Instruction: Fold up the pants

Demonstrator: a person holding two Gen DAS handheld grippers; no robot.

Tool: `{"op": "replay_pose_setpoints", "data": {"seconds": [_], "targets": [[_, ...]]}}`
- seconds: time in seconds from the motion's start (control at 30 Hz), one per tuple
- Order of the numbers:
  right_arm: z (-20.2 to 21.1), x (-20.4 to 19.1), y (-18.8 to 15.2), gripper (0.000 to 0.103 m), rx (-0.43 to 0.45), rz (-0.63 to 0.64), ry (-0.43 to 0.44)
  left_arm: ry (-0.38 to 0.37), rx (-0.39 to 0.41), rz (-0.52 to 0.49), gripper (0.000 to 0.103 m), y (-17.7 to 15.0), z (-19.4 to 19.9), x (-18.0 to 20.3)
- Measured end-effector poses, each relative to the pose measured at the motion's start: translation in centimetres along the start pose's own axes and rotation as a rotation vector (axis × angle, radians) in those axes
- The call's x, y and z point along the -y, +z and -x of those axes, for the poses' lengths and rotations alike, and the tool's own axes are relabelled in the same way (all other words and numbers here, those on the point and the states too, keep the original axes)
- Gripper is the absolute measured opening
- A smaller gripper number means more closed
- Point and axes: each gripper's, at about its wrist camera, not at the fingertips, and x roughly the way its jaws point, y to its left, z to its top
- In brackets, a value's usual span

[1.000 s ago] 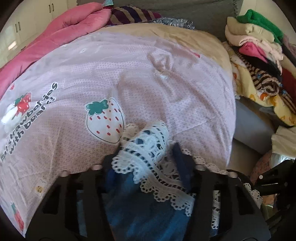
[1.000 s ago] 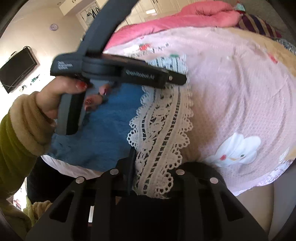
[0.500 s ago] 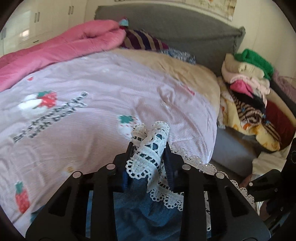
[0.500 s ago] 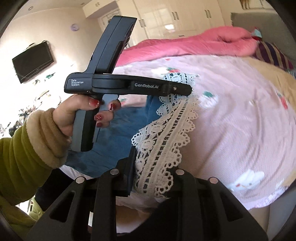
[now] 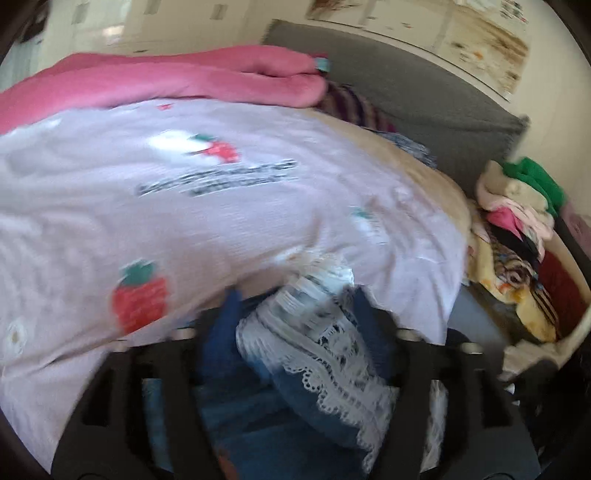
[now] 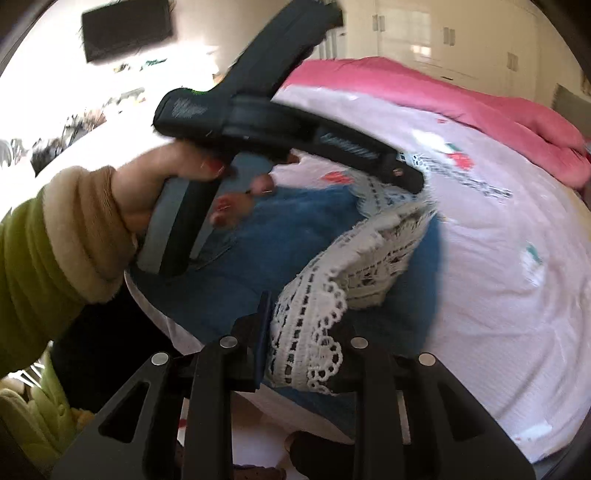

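Observation:
The pants (image 6: 266, 258) are blue denim with a white lace hem and lie on a pink strawberry-print quilt (image 6: 498, 258). My left gripper (image 5: 295, 306) is shut on the lace hem (image 5: 317, 317), with denim bunched below it. It also shows in the right wrist view (image 6: 406, 177), held by a hand above the pants. My right gripper (image 6: 303, 332) is shut on another part of the lace hem (image 6: 314, 325), which folds back over the denim. Both views are motion-blurred.
A pink blanket (image 5: 166, 77) lies along the far side of the bed. A grey headboard (image 5: 406, 85) stands behind. A pile of folded clothes (image 5: 517, 221) sits at the right. A wall TV (image 6: 125, 29) and cupboards (image 6: 443, 40) are beyond.
Both grippers have carried the lace hem further across the bed, doubling the hem back over the denim. The left gripper has tilted down toward the quilt.

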Motion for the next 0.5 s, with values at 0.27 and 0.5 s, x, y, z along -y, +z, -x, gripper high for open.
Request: {"op": "replay_pose_setpoints", "data": {"seconds": [0.27,0.5], "targets": [[-2.9,-5.8,0.1,0.048,-0.037,0.158,0.077,0.058,0.120,0.176,0.078,-1.1,6.9,-5.3],[0.3,-3.8,0.0,0.057,0.032,0.104,0.145,0.259,0.146,0.192,0.084,-4.6,12.5,-5.2]]}}
